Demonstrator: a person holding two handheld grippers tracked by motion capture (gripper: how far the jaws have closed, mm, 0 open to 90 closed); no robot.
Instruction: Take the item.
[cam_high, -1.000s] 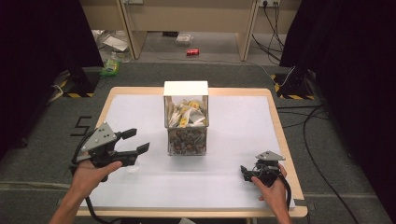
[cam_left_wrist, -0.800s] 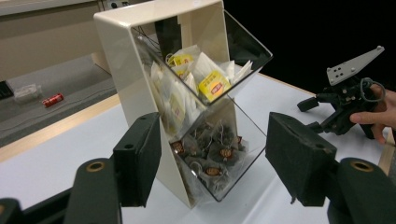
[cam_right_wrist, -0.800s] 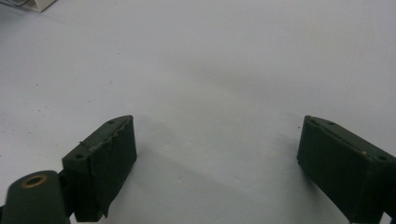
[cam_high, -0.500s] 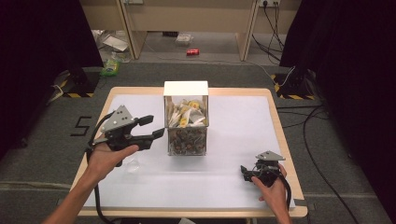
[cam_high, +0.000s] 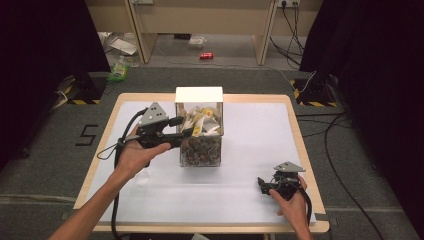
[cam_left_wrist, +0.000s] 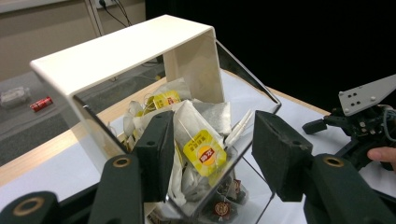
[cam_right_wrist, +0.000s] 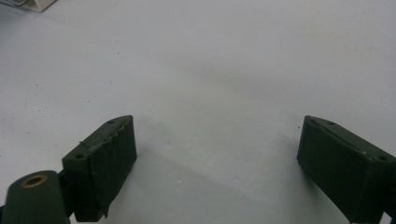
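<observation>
A clear tea-bag box (cam_high: 200, 131) with a white lid panel stands near the middle of the white-topped table (cam_high: 250, 200), its upper part packed with paper tea bags (cam_left_wrist: 198, 140) bearing yellow tags, darker sachets (cam_high: 201, 150) heaped below. The left gripper (cam_high: 182, 127), held in the person's left hand (cam_high: 132, 155), sits at the box's left side near its open top, jaws spread apart with a yellow-tagged tea bag framed between them in the left gripper view; they pinch nothing. The right gripper (cam_high: 264, 184) rests low on the table's near right corner, well apart from the box, its jaws spread wide over bare white surface in the right gripper view.
</observation>
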